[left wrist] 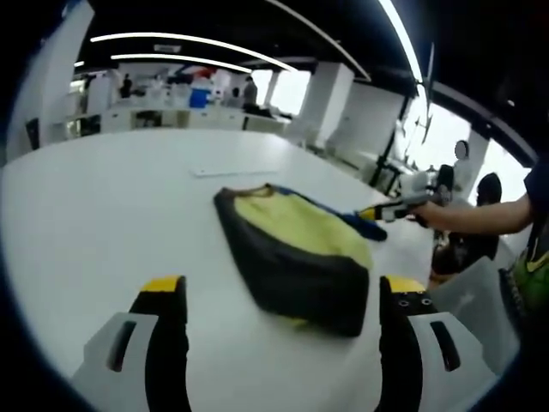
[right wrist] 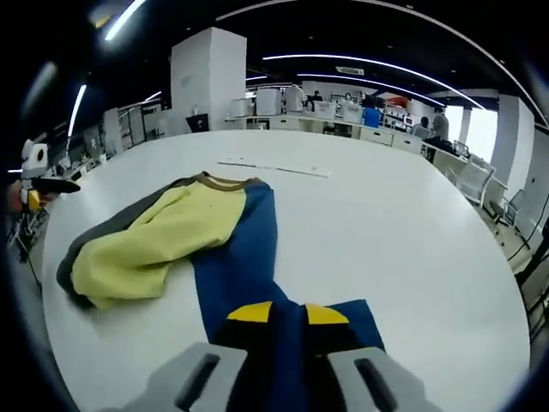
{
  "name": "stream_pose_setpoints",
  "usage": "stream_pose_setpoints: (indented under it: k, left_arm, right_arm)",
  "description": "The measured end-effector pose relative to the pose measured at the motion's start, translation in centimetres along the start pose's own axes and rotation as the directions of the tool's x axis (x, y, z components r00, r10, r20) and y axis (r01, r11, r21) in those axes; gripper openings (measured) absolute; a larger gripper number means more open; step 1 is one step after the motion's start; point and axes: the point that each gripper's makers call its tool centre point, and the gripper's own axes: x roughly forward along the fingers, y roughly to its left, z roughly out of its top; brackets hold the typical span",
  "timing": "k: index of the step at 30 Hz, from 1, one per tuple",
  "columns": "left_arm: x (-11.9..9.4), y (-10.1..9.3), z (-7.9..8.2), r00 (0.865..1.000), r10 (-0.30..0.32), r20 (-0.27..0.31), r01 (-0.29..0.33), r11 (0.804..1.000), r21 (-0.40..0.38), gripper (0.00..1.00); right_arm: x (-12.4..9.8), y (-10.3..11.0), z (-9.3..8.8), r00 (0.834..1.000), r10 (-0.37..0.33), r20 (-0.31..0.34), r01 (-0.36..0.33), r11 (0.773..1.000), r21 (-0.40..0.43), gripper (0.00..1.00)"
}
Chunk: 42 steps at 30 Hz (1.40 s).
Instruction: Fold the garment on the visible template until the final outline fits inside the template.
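On the white bench (right wrist: 403,223) the garment (right wrist: 184,236) lies partly folded: a yellow panel with a dark grey border bunched toward one side, and a long blue part running out from it like a tail. That blue strip (right wrist: 249,257) is the thing the coming move depends on. In the right gripper view its long axis runs straight away from the right gripper (right wrist: 276,314), from the yellow-tipped fingers (right wrist: 244,312) up to the collar end of the pile. The two fingers stand close together with the blue cloth between them, so I judge them closed on the strip's near end.

From the left gripper view the same pile sits just ahead of and between the left gripper (left wrist: 283,296) fingers (left wrist: 165,287), its dark grey edge nearest; these stand wide apart and hold nothing. Beyond the pile the blue strip trails toward the far side, where the right gripper (left wrist: 382,212) meets it in a person's hand (left wrist: 429,213).

So the right gripper has the loose end, and the yellow bulk lies straight ahead of it along the strip. The likely next step is to carry that end over onto the pile; the left gripper is nearer the bulk to steady it. A thin pale line (right wrist: 274,168) lies on the bench beyond the collar; whether it belongs to the template I cannot tell.
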Motion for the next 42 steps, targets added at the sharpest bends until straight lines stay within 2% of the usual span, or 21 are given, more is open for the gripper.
stream_pose_setpoints:
  k: [4, 8, 12, 17, 25, 32, 36, 39, 42]
  left_arm:
    - [0.0, 0.0, 0.1, 1.0, 0.003, 0.003, -0.003, 1.0, -0.003, 0.89]
    - [0.1, -0.1, 0.1, 1.0, 0.001, 0.004, -0.001, 1.0, -0.003, 0.89]
    - [0.2, 0.0, 0.1, 1.0, -0.003, 0.005, 0.003, 1.0, -0.002, 0.89]
    - [0.2, -0.2, 0.1, 1.0, -0.005, 0.008, 0.005, 1.0, -0.002, 0.89]
    - [0.4, -0.8, 0.3, 1.0, -0.013, 0.013, 0.013, 1.0, 0.004, 0.89]
    - [0.7, -1.2, 0.2, 1.0, -0.02, 0.011, 0.02, 1.0, 0.006, 0.89]
    - [0.8, -1.1, 0.0, 1.0, -0.026, 0.005, 0.026, 1.0, 0.006, 0.89]
    - [0.8, -1.1, 0.0, 1.0, -0.027, 0.004, 0.027, 1.0, 0.006, 0.89]
    - [1.0, -1.3, 0.0, 1.0, -0.028, 0.003, 0.028, 1.0, 0.007, 0.89]
  right_arm:
    - [0.1, 0.0, -0.1, 1.0, 0.007, -0.003, -0.007, 1.0, 0.014, 0.0]
    - [-0.1, 0.0, 0.1, 1.0, 0.005, 0.006, -0.006, 1.0, 0.025, 0.0]
    - [-0.9, -0.5, 1.1, 0.998, -0.009, 0.055, 0.006, 0.998, 0.06, 0.0]
    - [-3.3, -2.0, 2.1, 0.991, -0.046, 0.123, 0.028, 0.989, 0.147, 0.0]
    - [-5.9, -4.0, 1.2, 0.982, -0.104, 0.161, 0.068, 0.975, 0.213, 0.0]
    - [-8.4, -5.0, -0.8, 0.969, -0.169, 0.179, 0.111, 0.95, 0.293, 0.0]
    - [-10.1, -6.3, -2.9, 0.961, -0.221, 0.166, 0.15, 0.922, 0.356, 0.0]
    - [-10.5, -7.2, -4.9, 0.955, -0.253, 0.153, 0.174, 0.899, 0.401, 0.0]
    - [-11.3, -7.1, -6.0, 0.953, -0.266, 0.143, 0.182, 0.883, 0.433, 0.0]
